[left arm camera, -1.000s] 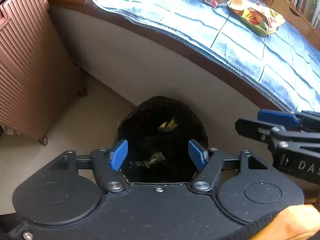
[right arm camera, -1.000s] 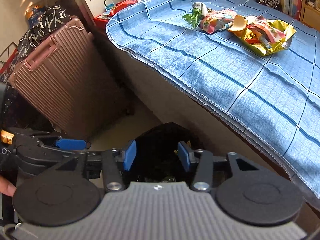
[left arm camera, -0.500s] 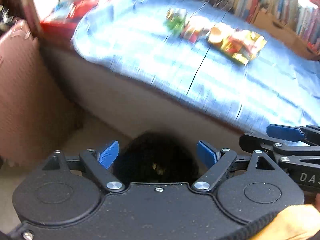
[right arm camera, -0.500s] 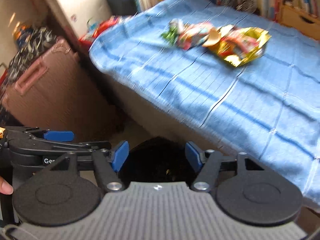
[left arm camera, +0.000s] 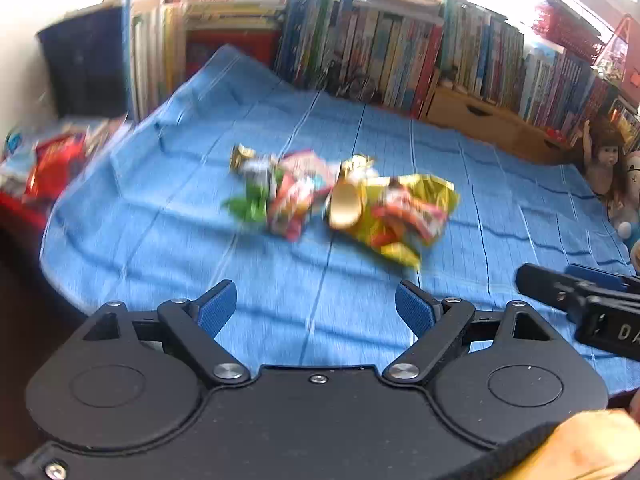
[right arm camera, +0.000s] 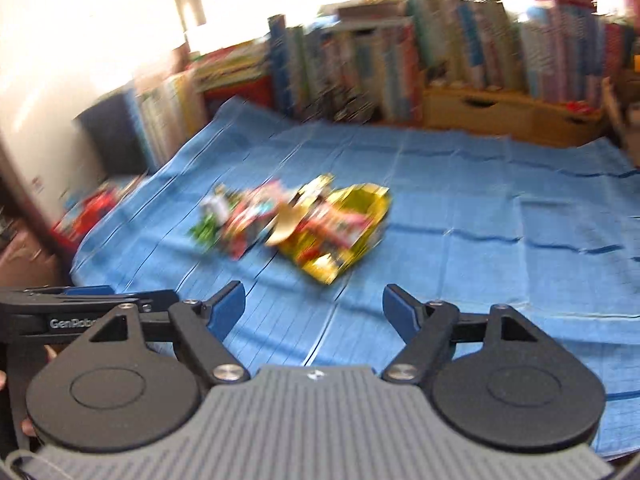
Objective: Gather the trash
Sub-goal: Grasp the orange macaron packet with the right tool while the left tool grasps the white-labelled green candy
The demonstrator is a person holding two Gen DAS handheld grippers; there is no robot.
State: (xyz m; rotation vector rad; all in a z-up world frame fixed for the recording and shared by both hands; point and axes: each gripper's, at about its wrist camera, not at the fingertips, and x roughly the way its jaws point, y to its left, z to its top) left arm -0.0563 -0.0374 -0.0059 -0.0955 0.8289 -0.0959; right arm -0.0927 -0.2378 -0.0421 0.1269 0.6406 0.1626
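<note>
Left claw open wide, blue pads well apart, nothing between them, held above the near edge of the blue cloth. Right claw likewise open and empty, over the same near edge, just beside the left one. Trash lying in a loose heap near the middle of the cloth, well ahead of both claws: yellow snack bag on the right of the heap, red and pink wrappers at its centre, green wrapper on the left. Pictures blurred, so no finer detail of the heap. Row of books standing along the far edge of the cloth, wooden box beside them, doll at the far right corner
</note>
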